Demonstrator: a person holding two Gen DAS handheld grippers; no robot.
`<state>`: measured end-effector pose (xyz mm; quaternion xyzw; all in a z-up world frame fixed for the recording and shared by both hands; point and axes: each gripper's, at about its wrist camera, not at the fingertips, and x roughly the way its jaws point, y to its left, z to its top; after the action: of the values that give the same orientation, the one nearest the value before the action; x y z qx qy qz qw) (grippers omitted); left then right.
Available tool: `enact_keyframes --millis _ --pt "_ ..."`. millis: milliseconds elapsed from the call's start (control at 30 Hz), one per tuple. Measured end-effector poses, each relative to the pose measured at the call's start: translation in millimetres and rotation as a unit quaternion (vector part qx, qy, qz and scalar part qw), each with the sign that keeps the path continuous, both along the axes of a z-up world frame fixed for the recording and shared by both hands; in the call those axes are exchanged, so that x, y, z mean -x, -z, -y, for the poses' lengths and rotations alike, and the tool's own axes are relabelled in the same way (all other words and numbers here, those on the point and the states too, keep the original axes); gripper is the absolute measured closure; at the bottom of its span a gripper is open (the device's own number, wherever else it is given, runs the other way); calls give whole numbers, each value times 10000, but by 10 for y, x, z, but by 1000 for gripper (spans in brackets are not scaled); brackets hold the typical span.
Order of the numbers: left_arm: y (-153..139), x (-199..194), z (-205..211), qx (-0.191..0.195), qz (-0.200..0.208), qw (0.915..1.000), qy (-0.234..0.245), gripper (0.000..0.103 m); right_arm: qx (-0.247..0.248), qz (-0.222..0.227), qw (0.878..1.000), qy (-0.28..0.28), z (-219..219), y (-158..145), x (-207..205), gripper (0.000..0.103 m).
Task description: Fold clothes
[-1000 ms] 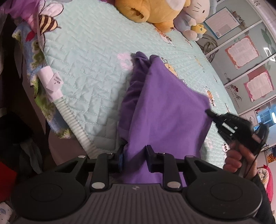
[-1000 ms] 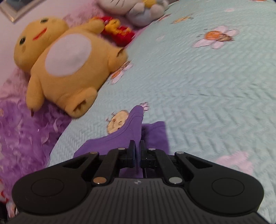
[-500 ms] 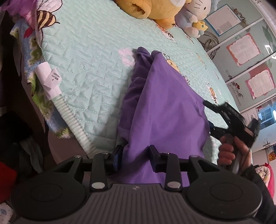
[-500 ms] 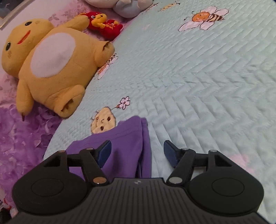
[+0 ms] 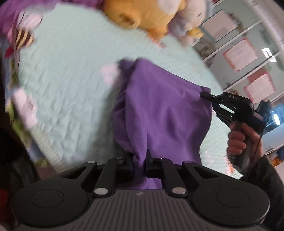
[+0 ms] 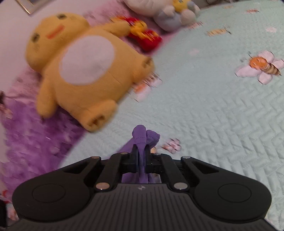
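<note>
A purple garment (image 5: 159,106) hangs lifted over the mint quilted bed cover (image 5: 67,85), its far end still trailing on the quilt. My left gripper (image 5: 139,162) is shut on a bunched near corner of the cloth. My right gripper (image 5: 204,94), held by a hand (image 5: 237,140), pinches the garment's other corner at the right of the left wrist view. In the right wrist view that gripper (image 6: 141,152) is shut on a fold of the purple garment (image 6: 142,136), which sticks out past the fingertips.
A large yellow plush toy (image 6: 83,67) lies at the bed's head, with a white and blue plush (image 6: 170,16) and a small red toy (image 6: 143,35) beside it. A purple fuzzy blanket (image 6: 32,138) lies to the left. The bed's edge (image 5: 40,142) drops off near me.
The right gripper opened half a second ago, then shut again on the garment's corner. The left gripper has closed tighter on the cloth, and both views are blurred by motion.
</note>
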<state>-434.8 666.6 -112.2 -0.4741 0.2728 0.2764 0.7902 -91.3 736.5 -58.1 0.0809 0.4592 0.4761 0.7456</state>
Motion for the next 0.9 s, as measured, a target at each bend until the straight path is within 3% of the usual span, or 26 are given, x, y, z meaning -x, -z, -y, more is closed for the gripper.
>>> enact_keyframes --millis 33,100,167,233,333,400,467,533,600,667,700,733,900 --pt "19 46 3 81 29 9999 -60 86 231 -26 9997 69 15 106 5 81" --pt "-22 139 19 75 91 9998 -148 81 453 -140 9986 220 106 273 24 80" --pt "-150 223 43 -138 120 9997 -182 77 -5 -306 9984 480 355 258 82 75" --pt "-278 308 67 -351 149 9990 -216 77 -464 -266 9967 603 637 119 238 63" --pt "-470 434 104 -669 193 9972 -267 77 -771 -83 9970 15 893 -45 627 63" --pt "-634 388 136 -982 244 9946 -219 73 -385 414 9969 -539 917 -81 1004 63" --pt "-706 266 175 -1120 208 9934 -123 72 147 873 9902 -1077 953 -4 1421 70" --pt "-689 200 252 -1161 92 9932 -25 72 760 1330 9796 -1299 1072 137 1798 78" --pt "-668 140 333 -1200 -26 9927 73 72 755 1636 9779 -1058 1331 141 2026 77" --pt "-578 199 369 -1089 -167 9939 -24 72 334 1665 9830 -694 1625 49 2082 70" --pt "-530 233 385 -1026 -239 9944 -81 72 263 1527 9862 -588 1680 75 2050 55" --pt "-483 267 401 -964 -310 9948 -138 72 209 1373 9891 -491 1726 110 2012 51" --pt "-377 389 454 -1150 -679 9900 -462 71 -36 932 9950 -358 1789 253 1940 51"
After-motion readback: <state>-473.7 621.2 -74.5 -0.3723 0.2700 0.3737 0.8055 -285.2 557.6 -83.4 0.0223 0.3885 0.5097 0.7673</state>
